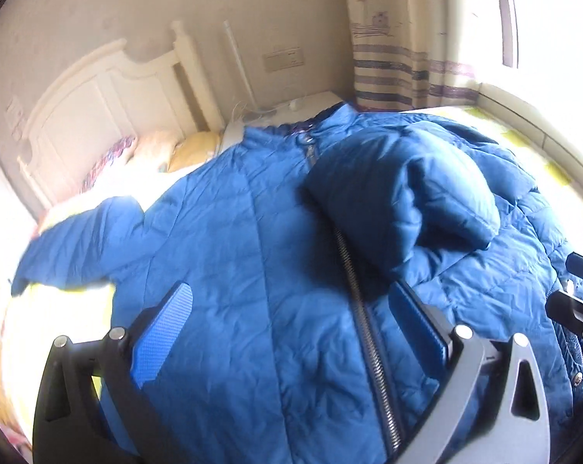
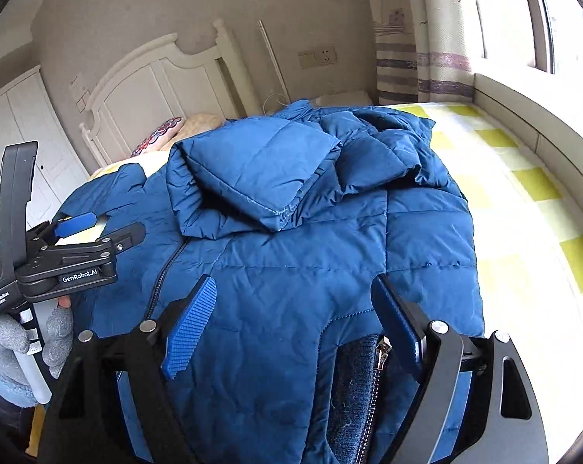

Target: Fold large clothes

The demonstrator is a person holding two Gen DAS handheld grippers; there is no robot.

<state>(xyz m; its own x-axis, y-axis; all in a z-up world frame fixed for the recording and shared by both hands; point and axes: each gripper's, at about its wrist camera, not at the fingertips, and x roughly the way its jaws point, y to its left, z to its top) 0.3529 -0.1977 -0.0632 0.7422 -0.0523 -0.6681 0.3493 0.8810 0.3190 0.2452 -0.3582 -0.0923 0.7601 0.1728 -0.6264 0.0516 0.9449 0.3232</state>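
Note:
A big blue padded jacket (image 1: 252, 239) lies front up on the bed, its zip (image 1: 364, 309) closed down the middle. One sleeve (image 1: 403, 193) is folded across the chest; the other sleeve (image 1: 82, 239) stretches out to the left. My left gripper (image 1: 291, 309) hovers open above the zip, with only jacket cloth below it. In the right wrist view the jacket (image 2: 291, 263) fills the middle with the folded sleeve (image 2: 252, 170) on top. My right gripper (image 2: 295, 321) stands open over the jacket's hem, nothing pinched. The left gripper (image 2: 109, 226) shows at the left, held by a gloved hand (image 2: 5, 340).
The bed sheet (image 2: 523, 208) is white with yellow-green checks and lies bare to the right of the jacket. A white headboard (image 2: 144, 89) and pillows (image 2: 164, 135) are at the far end. A striped curtain (image 2: 418, 62) and a window sill (image 2: 542, 116) run along the right.

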